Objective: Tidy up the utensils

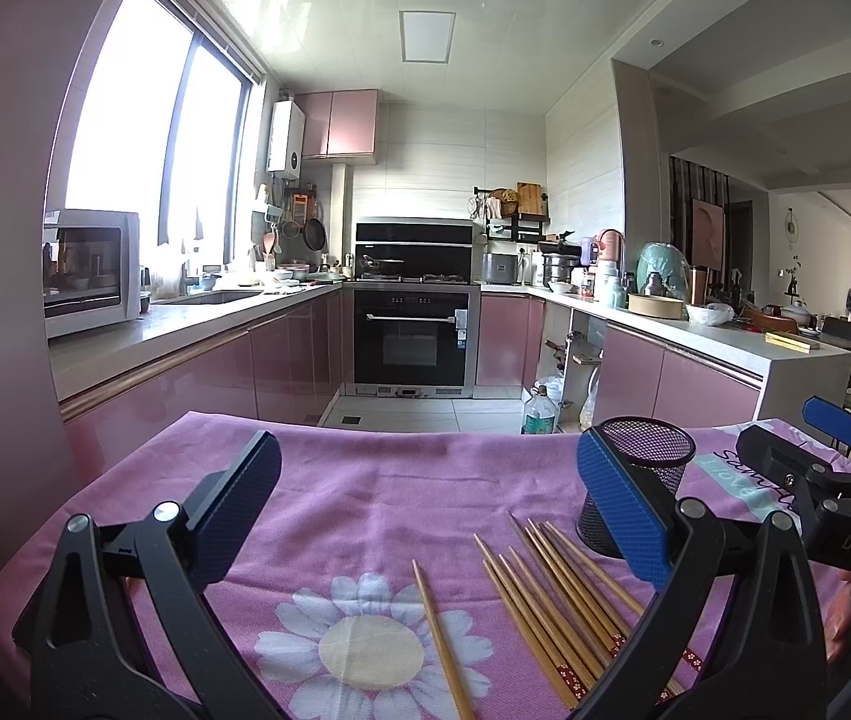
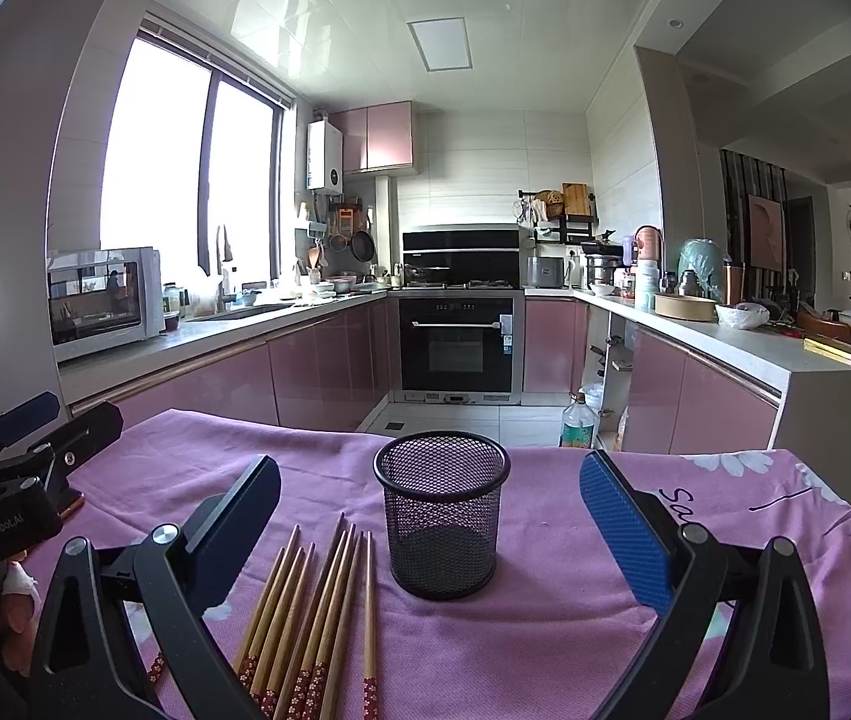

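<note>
Tongs first: the left gripper (image 1: 425, 516) stands wide open, nothing between its pads, hovering low over the pink flowered cloth (image 1: 365, 480); the right gripper (image 2: 431, 516) is spread just as wide and equally empty, with the black mesh cup (image 2: 442, 513) upright and squarely framed between its fingers, though neither finger touches it. The cup looks empty as far as its mesh lets one see; so the sorting is, in my judgement, barely begun.

The bundle of bamboo chopsticks (image 2: 317, 612) lies flat on the cloth just beside the cup, on its left in the right wrist view, decorated ends towards the cameras; one single chopstick (image 1: 440, 636) lies apart from the rest, over the printed daisy, nearest the left gripper.

To do the step well, I would take few sticks at a time, pinching near the middle so they do not pivot; thin sticks lying flat on soft cloth are likely to roll or snag it, so come down square and close gently. The cup seems light; the other gripper could steady it while the sticks go in, tips down.
</note>
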{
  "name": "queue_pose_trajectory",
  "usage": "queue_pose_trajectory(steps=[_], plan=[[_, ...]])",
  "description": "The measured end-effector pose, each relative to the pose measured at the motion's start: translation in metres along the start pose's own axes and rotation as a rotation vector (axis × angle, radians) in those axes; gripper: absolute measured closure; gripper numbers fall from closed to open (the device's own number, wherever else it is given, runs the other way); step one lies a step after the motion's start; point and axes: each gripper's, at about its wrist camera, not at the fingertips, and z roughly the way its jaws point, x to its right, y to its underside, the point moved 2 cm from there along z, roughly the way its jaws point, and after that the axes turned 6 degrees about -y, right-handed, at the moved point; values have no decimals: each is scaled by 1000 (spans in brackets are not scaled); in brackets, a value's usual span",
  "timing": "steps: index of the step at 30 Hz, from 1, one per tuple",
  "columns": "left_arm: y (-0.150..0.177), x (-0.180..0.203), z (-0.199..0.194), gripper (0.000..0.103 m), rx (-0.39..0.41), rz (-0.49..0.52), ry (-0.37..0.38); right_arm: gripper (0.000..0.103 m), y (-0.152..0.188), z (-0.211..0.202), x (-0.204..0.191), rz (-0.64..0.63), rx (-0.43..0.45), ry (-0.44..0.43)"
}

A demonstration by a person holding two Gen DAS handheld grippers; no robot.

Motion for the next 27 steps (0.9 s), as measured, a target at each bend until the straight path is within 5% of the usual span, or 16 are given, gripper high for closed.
queue_pose_trajectory(steps=[18, 23, 27], plan=[[7, -3, 7, 6, -23, 4, 4, 6, -1, 3, -3, 2, -19, -16], [13, -10, 20, 6, -98, 18, 24, 6, 4, 14, -1, -7, -102, -58], [29, -15, 42, 6, -244, 45, 66, 7, 21, 37, 0, -24, -270, -111]])
